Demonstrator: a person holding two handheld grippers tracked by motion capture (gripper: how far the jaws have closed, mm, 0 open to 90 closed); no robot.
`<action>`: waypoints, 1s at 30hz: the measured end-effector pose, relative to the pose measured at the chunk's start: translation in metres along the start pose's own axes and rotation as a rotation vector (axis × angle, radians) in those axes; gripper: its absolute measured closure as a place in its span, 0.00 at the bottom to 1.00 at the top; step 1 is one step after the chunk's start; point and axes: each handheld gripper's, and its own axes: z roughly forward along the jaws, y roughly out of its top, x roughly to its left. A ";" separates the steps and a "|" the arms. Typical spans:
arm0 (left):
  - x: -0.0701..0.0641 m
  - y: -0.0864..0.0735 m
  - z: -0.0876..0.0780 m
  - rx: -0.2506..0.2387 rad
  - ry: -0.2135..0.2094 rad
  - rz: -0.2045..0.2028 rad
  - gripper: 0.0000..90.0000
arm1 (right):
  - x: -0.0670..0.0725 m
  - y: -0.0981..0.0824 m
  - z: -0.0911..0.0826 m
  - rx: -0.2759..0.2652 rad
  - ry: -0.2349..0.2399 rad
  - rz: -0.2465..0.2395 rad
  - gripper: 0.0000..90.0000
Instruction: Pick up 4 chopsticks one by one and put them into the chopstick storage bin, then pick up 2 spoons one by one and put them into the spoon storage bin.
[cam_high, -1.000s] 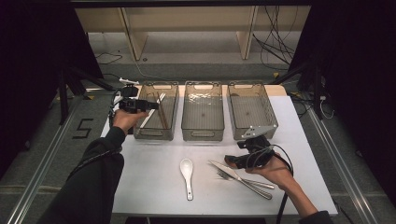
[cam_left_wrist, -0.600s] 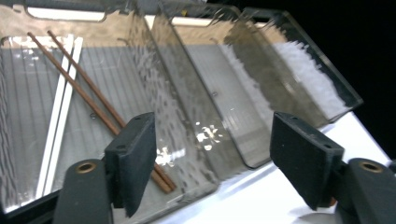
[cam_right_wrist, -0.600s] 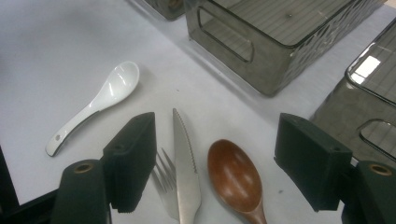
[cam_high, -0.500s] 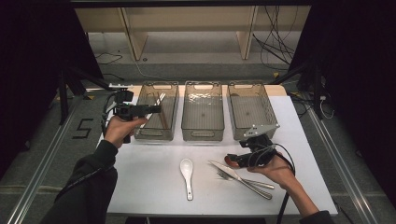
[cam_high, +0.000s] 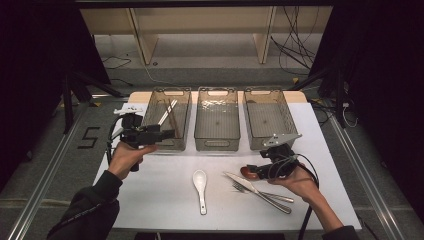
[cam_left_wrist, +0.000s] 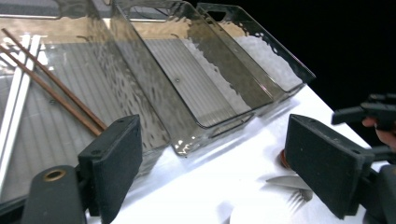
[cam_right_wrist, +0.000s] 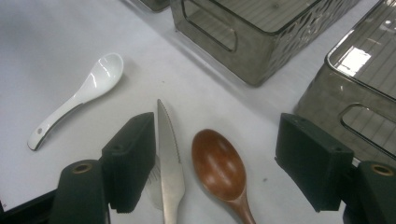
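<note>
Left gripper (cam_high: 167, 134): held level by the left hand (cam_high: 127, 156) at the near edge of the left bin (cam_high: 152, 142); jaws have just been opening and stand wide with nothing between them.
Left bin contents: two brown chopsticks (cam_left_wrist: 56, 86) and two white ones (cam_left_wrist: 16, 105), their far ends cut off in the left gripper view.
Floor mark: a "5" (cam_high: 88, 137) left of the table (cam_high: 150, 195).
White spoon (cam_high: 200, 187): near middle of the table, apart from both grippers.
Knife and fork: knife (cam_right_wrist: 169, 158) beside the brown spoon; fork (cam_high: 257, 192) partly hidden under it.
Brown spoon (cam_right_wrist: 218, 169): on the table between the open jaws, untouched, handle cut off.
Right gripper (cam_high: 251, 173): low over the table, right hand (cam_high: 300, 182) behind it.
</note>
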 end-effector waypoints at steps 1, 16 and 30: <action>-0.002 -0.002 0.000 0.000 -0.002 0.012 0.20 | -0.001 -0.001 0.000 0.001 0.002 0.000 0.33; -0.017 -0.032 -0.014 -0.021 -0.022 0.104 0.18 | -0.009 -0.006 0.004 0.051 -0.014 0.004 0.31; -0.029 -0.049 -0.011 0.011 0.000 0.161 0.18 | -0.011 -0.008 0.005 0.080 -0.028 0.001 0.31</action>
